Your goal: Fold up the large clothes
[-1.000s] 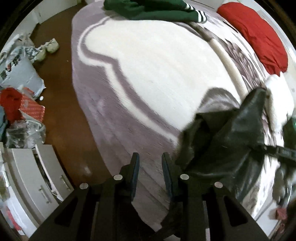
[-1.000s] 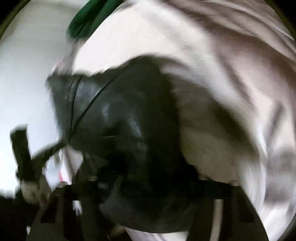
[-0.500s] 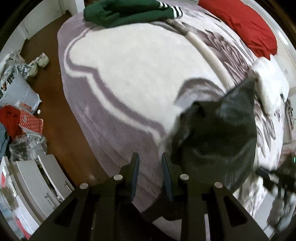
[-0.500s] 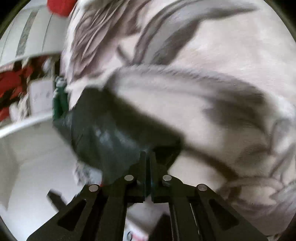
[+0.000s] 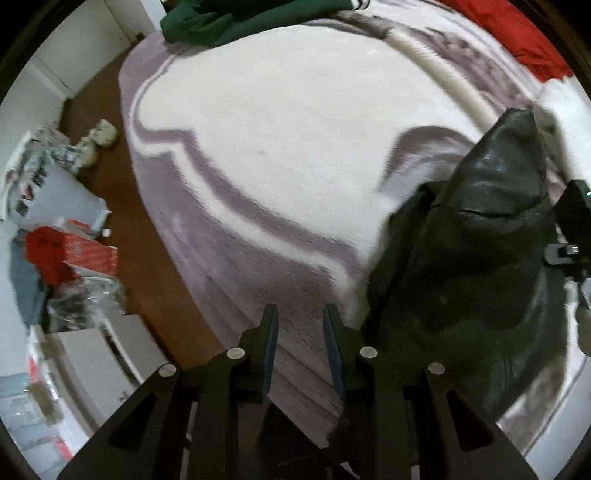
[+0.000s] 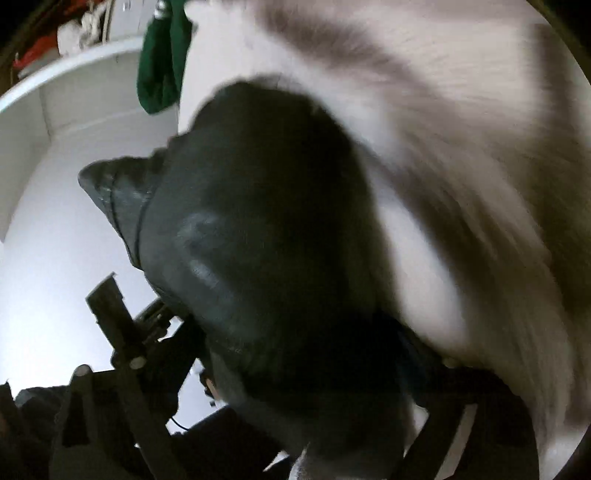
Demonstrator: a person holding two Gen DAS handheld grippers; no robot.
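Since a second ago your left gripper (image 5: 300, 347) has swung so the bed (image 5: 280, 122) fills more of its view, and the black leather garment (image 5: 476, 258) has risen a little higher on its right side. Your left jaws stand apart with only the mauve-bordered blanket (image 5: 258, 258) showing between them; they hold nothing. The garment hangs bunched, just to the right of the right-hand finger, its peak pointing up and away toward the white pillow (image 5: 561, 99), so its long axis runs roughly away from you, not across the jaws.

Your right gripper (image 5: 570, 236) sits at the garment's far right edge in the left view. In the right wrist view the leather (image 6: 266, 236) covers the fingers almost entirely and the picture is smeared, so you cannot tell how far those jaws are closed; the way the cloth drapes from that spot suggests they have hold of it, but treat that as a guess.

What matters for your next move: the loose near edge lies to the right of your left jaws and close, so the left hand is the one free to reach it. Turn rightward to meet the hem. The green garment (image 5: 255, 18) at the far edge of the bed is well apart and out of the way.
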